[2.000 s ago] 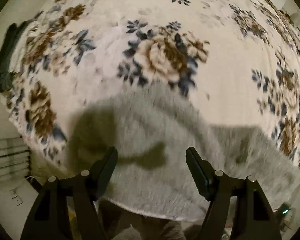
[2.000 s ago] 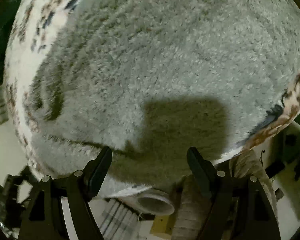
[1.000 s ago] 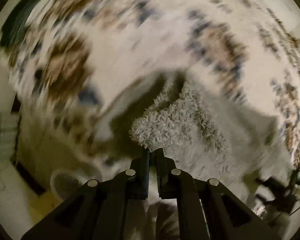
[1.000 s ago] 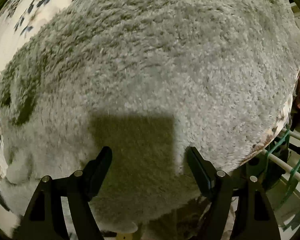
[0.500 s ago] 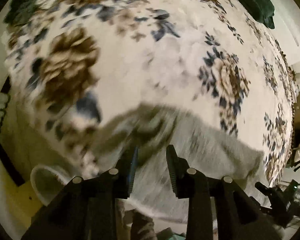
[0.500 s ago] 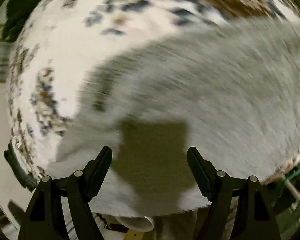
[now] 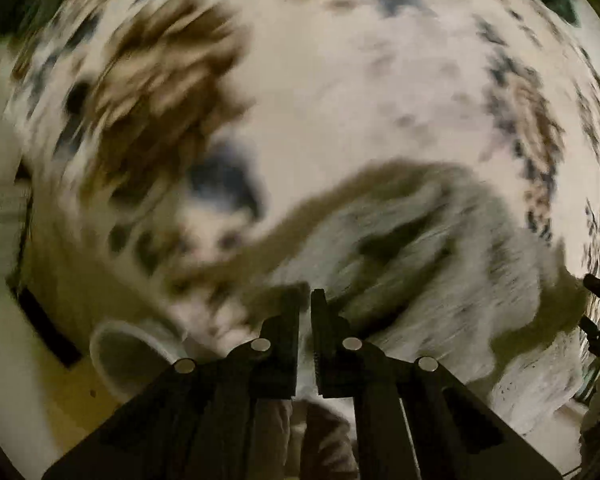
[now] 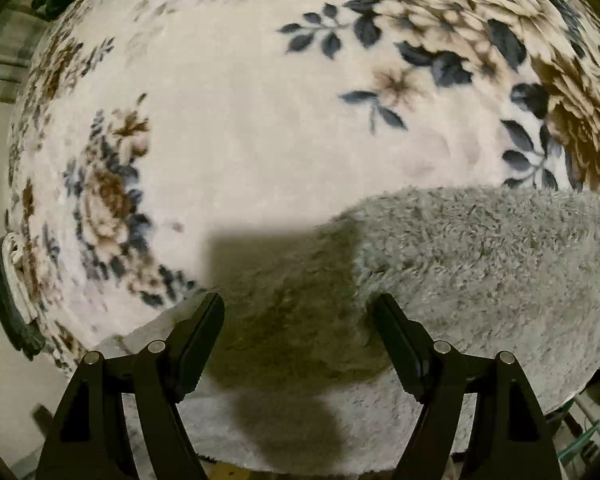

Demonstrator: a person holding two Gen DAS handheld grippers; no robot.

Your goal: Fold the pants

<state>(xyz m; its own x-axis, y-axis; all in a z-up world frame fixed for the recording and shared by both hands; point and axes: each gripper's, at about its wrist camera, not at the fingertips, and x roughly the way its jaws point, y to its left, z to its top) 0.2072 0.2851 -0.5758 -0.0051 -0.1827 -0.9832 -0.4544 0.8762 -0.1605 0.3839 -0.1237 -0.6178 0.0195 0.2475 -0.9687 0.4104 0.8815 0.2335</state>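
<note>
Only left hand-held gripper (image 7: 305,300) pinches grey pants (image 7: 440,264) — right hand-held gripper (image 8: 298,308) gapes.

Grey fleece pants (image 8: 480,264): one pair showing, lying on the blanket.
Floral blanket (image 8: 260,128): one showing, spreading under the pants and beyond them in both views.
Large brown blooms on the blanket, right wrist view: two showing clearly, one above the pants, one well to the left of them.
Grippers: two showing, one per view. The left gripper (image 7: 305,300) is showing two fingers (image 7: 290,320) nearly meeting at the pants' edge; blur is hiding any cloth between them. The right gripper (image 8: 298,312) is showing two fingers (image 8: 204,332) standing wide apart over the pants.
Round pale tub (image 7: 128,354): one showing, below the blanket's edge.
</note>
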